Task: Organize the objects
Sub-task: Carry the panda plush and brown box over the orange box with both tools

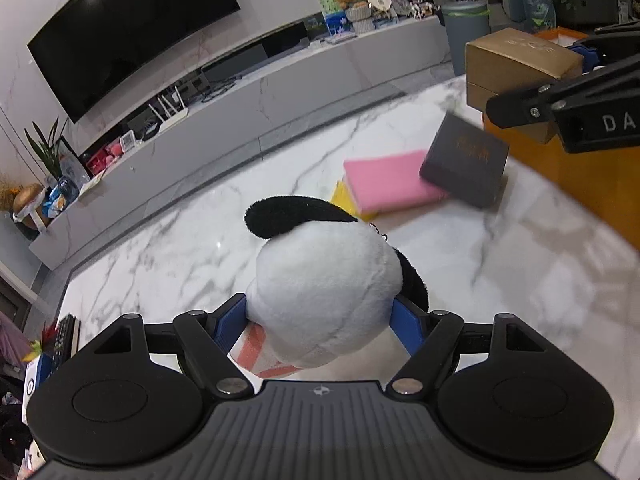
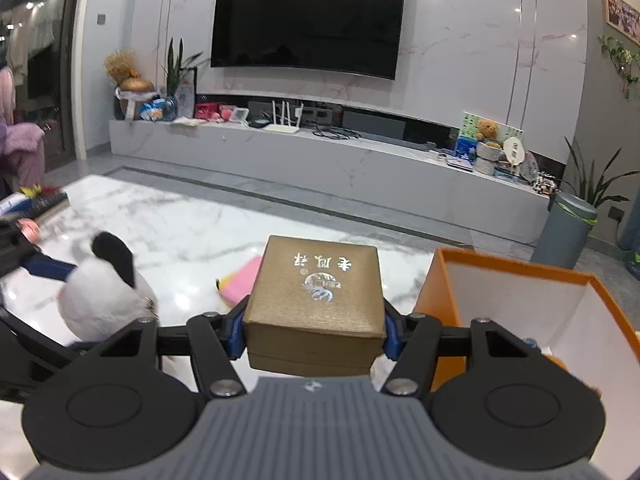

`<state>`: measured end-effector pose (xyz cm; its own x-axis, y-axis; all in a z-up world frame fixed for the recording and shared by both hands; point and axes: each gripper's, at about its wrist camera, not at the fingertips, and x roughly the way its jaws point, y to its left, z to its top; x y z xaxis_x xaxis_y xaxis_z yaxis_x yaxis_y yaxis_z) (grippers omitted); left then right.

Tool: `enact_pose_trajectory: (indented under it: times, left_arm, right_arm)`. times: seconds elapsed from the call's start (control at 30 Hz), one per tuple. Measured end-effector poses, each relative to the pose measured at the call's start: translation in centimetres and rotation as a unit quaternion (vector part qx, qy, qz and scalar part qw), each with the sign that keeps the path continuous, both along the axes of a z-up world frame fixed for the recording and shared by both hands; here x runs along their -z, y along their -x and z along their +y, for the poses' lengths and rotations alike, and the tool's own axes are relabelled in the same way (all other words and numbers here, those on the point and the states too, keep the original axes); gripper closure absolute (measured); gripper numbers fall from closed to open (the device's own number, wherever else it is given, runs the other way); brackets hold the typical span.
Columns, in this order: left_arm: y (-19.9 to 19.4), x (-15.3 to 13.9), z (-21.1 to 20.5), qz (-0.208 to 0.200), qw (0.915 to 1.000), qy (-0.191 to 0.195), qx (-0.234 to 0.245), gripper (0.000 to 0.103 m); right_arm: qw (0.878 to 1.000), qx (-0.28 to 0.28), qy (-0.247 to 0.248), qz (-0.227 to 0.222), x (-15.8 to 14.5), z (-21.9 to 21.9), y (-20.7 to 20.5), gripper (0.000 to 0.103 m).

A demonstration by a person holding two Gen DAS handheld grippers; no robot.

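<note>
clamping a black-and-white plush toy [image 1: 324,292] between its blue pads, the left gripper [image 1: 320,320] has its jaws pressed into the soft white body from both sides, and the toy bulges out above them with a black ear on top. the toy hangs clear of the white marble table [image 1: 180,248] beneath it. a red-and-white striped piece shows just under the toy, between the fingers; what it is cannot be told.

the right gripper [image 2: 314,334] is closed on a gold box [image 2: 316,300], its blue pads flat against the box's two side walls. the box sits level in the grip, its lid facing up with silver characters and a round emblem printed on it, and it is held above the table. in the left wrist view the same box [image 1: 516,60] shows at upper right, with the right gripper's black linkage across its lower corner.

just right of the gold box stands an orange box [image 2: 440,280], open at the top with white inner walls. on the marble farther out lies a pink sponge [image 1: 388,180] stacked over a yellow sponge [image 1: 340,196], and a dark grey box [image 1: 464,160] leans tilted against the pink one's far end.

beyond the table a long grey tv cabinet [image 2: 320,160] runs along the wall under a black television [image 2: 308,20]. a grey bin [image 2: 568,224] stands at the cabinet's right end.
</note>
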<state>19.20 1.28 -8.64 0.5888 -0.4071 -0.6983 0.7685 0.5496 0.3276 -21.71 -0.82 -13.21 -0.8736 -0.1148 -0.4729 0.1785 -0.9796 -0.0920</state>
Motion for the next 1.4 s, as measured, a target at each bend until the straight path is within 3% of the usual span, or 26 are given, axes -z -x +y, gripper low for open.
enact_pose_trajectory:
  times: [0.33, 0.67, 1.13, 1.4]
  left_arm:
    - [2.6, -4.4, -4.2, -0.018, 0.9984, 0.038, 0.037, 0.015]
    - [5.5, -7.0, -8.1, -0.035, 0.9944, 0.061, 0.079, 0.015]
    - [7.4, -7.2, -13.4, -0.047, 0.9887, 0.070, 0.124, 0.015]
    - [9.0, -6.6, -17.1, -0.063, 0.9827, 0.057, 0.164, 0.015]
  right_arm:
    - [1.000, -0.007, 0.025, 0.007, -5.1, 5.8, 0.0, 0.040]
    - [0.999, 0.023, 0.032, -0.001, -5.5, 9.9, -0.3, 0.040]
    - [0.997, 0.062, 0.034, -0.013, -6.1, 15.5, 1.0, 0.040]
    - [0.989, 0.137, 0.044, -0.015, -6.1, 21.6, 1.8, 0.040]
